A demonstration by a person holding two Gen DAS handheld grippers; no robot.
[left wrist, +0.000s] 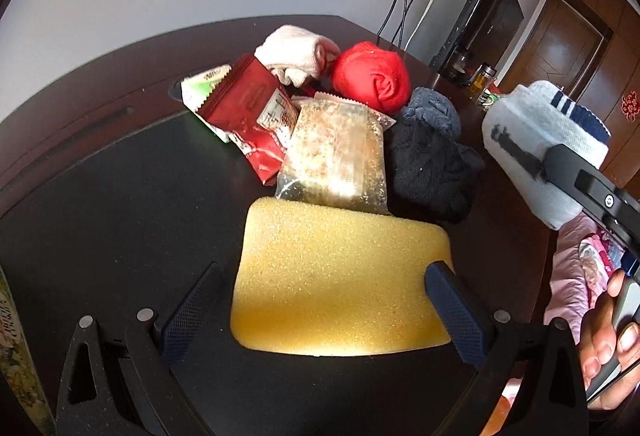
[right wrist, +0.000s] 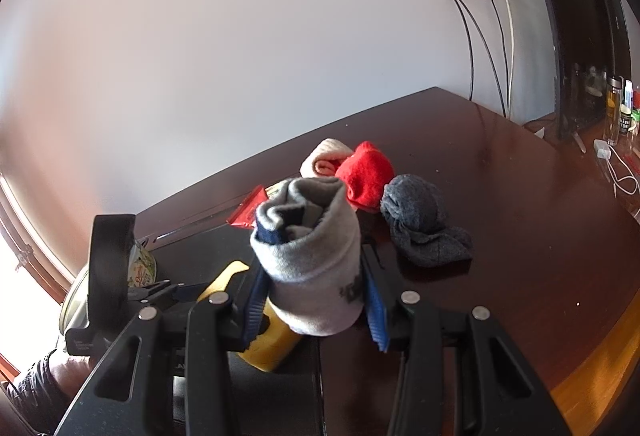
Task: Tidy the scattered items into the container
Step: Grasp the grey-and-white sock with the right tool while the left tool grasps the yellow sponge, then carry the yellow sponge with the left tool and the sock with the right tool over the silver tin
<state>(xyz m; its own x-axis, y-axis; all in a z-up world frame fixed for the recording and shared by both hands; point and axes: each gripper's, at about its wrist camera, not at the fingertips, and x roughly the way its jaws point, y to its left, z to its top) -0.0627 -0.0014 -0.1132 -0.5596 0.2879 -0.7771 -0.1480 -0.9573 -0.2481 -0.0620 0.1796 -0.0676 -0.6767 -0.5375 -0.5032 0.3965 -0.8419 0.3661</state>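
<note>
Here, right gripper (right wrist: 316, 300) clamped on rolled grey sock (right wrist: 316, 268), lifted right of yellow sponge (left wrist: 340, 284); left gripper (left wrist: 324, 312) spread apart, straddling that sponge's near edge

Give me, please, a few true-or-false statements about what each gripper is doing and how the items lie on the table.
1. The right gripper is shut on the light grey rolled sock. True.
2. The left gripper is clamped on the yellow sponge. False: it is open, its fingers either side of the sponge, which lies flat on the table.
3. The red sock ball sits beside the pale pink rolled sock. True.
4. The clear snack bag lies apart from every other item. False: it overlaps the red packet, and its near end meets the sponge.
5. The dark grey sock is held in the air. False: it rests on the table.
</note>
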